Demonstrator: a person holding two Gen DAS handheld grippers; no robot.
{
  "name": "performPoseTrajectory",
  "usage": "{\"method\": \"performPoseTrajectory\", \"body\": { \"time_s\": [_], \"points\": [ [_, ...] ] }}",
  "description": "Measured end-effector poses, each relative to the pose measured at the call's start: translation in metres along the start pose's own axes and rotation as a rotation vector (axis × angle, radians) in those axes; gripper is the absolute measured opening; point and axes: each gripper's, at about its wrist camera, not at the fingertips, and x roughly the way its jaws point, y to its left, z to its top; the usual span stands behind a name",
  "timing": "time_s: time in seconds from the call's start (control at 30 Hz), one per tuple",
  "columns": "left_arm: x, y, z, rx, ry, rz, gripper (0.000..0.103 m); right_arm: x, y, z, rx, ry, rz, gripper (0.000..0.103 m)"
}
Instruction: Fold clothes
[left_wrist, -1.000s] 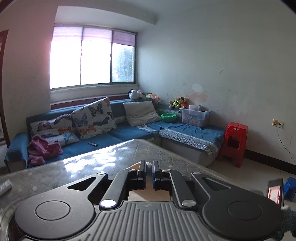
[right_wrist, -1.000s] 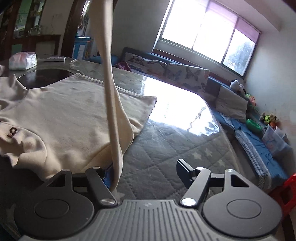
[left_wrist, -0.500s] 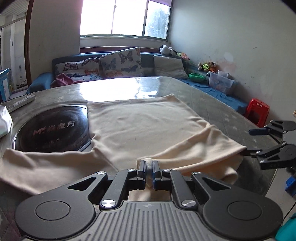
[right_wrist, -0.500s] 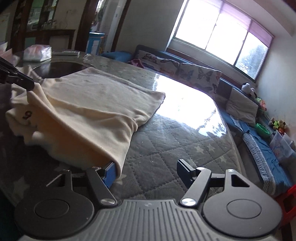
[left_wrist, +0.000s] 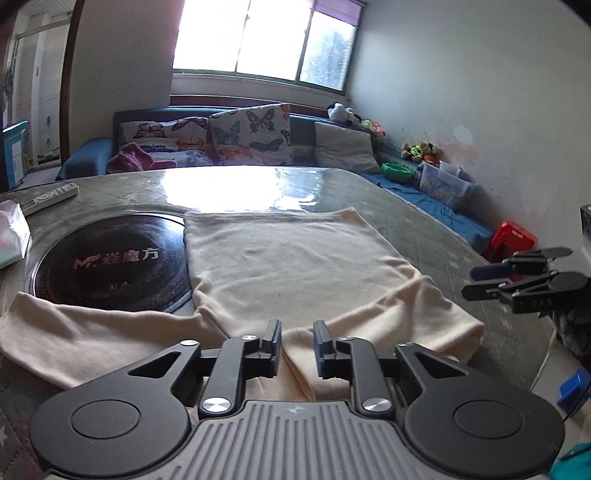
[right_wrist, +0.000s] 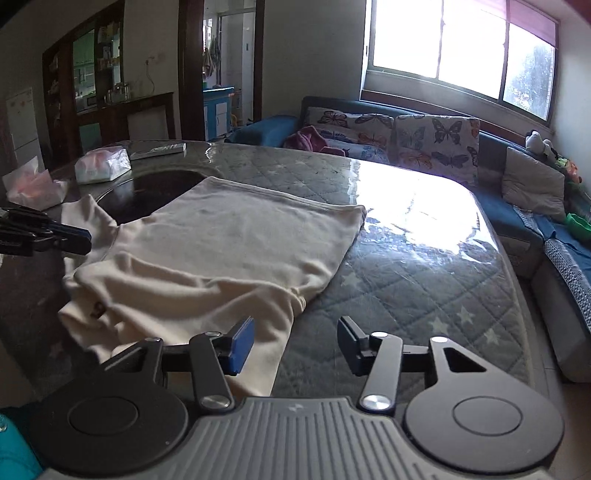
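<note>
Cream shirt (left_wrist: 295, 266) is lying flat on table (right_wrist: 424, 258), long axis running away from both grippers; left gripper (left_wrist: 297, 345), slightly parted, is sitting over near edge, right gripper (right_wrist: 295, 345) gaping empty beside it.

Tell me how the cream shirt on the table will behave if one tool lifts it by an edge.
The cream shirt probably droops limply: it already lies in soft folds. It looks thin, so likely light. On the glossy table it may slide rather than stay put.

a home living room
blue sofa (left_wrist: 92, 155) with butterfly cushions (left_wrist: 249, 134), stuffed toys (left_wrist: 421, 151), quilted table (right_wrist: 406, 266), kitchen doorway (right_wrist: 229, 70).
</note>
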Motion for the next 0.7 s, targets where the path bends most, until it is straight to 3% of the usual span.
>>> {"method": "performPoseTrajectory", "body": {
  "time_s": [0.3,0.33,0.43,0.57,0.7],
  "points": [
    [0.047,-0.008,-0.002,0.07,0.106,0.014,0.025,0.028,-0.004,0.008,0.012,-0.002,0.017,0.029],
    [0.05,-0.009,-0.004,0.082,0.11,0.019,0.02,0.032,-0.004,0.009,0.013,-0.002,0.019,0.028],
    [0.05,-0.012,-0.004,0.105,0.095,0.048,0.007,0.041,-0.005,0.012,0.017,-0.002,0.025,0.027],
    [0.037,-0.016,0.009,0.106,0.005,0.065,0.005,0.048,-0.004,0.014,0.013,-0.01,0.029,0.016],
    [0.038,-0.015,0.013,0.117,-0.018,0.088,0.006,0.059,-0.004,0.01,0.017,0.003,-0.001,0.015]
  ]
}}
